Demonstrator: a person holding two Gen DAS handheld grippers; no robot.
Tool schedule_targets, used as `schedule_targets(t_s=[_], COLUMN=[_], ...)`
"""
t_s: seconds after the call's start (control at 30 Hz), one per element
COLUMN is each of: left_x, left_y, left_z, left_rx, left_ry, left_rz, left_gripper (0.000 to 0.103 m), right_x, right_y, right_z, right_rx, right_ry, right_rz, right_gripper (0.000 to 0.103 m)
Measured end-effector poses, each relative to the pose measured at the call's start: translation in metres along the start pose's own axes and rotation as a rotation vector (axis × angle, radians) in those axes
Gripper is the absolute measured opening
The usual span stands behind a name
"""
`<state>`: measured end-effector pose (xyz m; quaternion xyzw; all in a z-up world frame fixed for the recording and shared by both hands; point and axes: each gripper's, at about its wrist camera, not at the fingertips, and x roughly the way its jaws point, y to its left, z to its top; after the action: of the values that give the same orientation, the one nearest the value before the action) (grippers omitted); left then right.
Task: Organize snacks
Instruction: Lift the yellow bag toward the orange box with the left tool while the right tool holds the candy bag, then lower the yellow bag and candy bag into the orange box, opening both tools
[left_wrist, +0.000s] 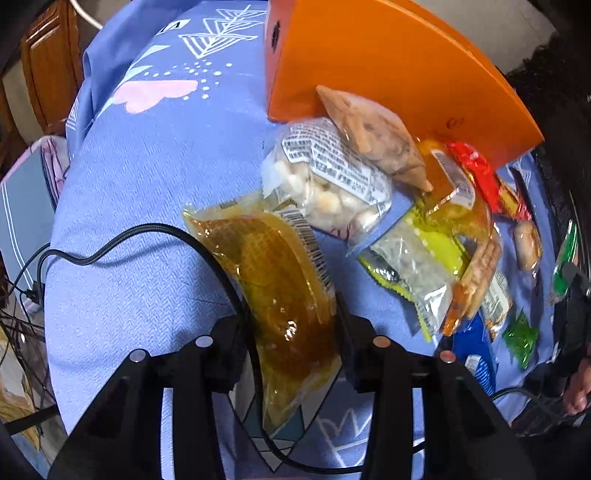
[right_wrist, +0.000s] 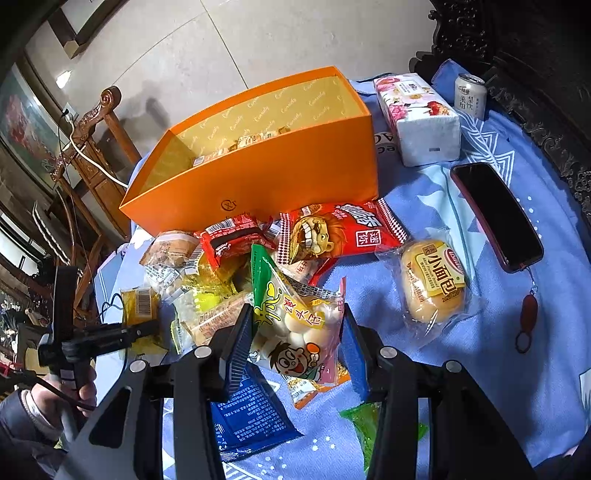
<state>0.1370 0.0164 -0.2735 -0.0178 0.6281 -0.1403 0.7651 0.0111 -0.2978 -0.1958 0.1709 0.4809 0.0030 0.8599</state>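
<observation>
In the left wrist view my left gripper (left_wrist: 295, 332) is shut on a clear amber-yellow snack packet (left_wrist: 273, 280), which hangs tilted above the blue cloth. A pile of mixed snack packets (left_wrist: 417, 229) lies to its right, against the open orange box (left_wrist: 369, 74). In the right wrist view my right gripper (right_wrist: 295, 343) is shut on a bag of white round puffs with a cartoon face (right_wrist: 295, 325). The orange box (right_wrist: 266, 177) stands behind the pile with several small packets inside. The left gripper (right_wrist: 144, 328) shows at the left, gripping the yellow packet (right_wrist: 138, 302).
A wrapped bun (right_wrist: 432, 284), a red lion-print packet (right_wrist: 332, 232), a blue packet (right_wrist: 251, 417) and a green one (right_wrist: 365, 424) lie around my right gripper. A phone (right_wrist: 495, 214), tissue pack (right_wrist: 417, 114) and can (right_wrist: 471, 94) sit at the back right. A black cable (left_wrist: 110, 254) crosses the cloth.
</observation>
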Motion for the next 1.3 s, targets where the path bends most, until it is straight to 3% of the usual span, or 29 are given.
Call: schedule_targets(t_s=[0.23,0.57,0.8,1.07,1.3], left_x=[-0.023,-0.113,-0.15,-0.155,-0.146], left_y=[0.0,0.007,-0.012,-0.023,-0.037], left_z=[-0.012,-0.011,0.011,0.038,0.11], left_rx=[0.025,0.008,0.031,0.05,0.061], left_ry=[-0.073,-0.282,-0.378,-0.409,-0.435], left_rz=[0.009,-0.043,-0.076,-0.08,-0.097], left_gripper=[0.037,0.037,0.037,0.037,0.037], right_x=[-0.007,-0.02,-0.032,-0.048,-0.048], right_y=[-0.001,0.0,0.003,0.006,0.015], right_z=[0.002,0.016,0.032,0.054,0.117], right_rx=[-0.004,0.005,0.016,0.017,-0.023], right_ry=[-0.024,-0.064,-0.105,-0.158,-0.243], right_rz=[-0.002,0.017,0.041,0.049,0.055], right_gripper=[0.046,0.046,0.046,0.046,0.046])
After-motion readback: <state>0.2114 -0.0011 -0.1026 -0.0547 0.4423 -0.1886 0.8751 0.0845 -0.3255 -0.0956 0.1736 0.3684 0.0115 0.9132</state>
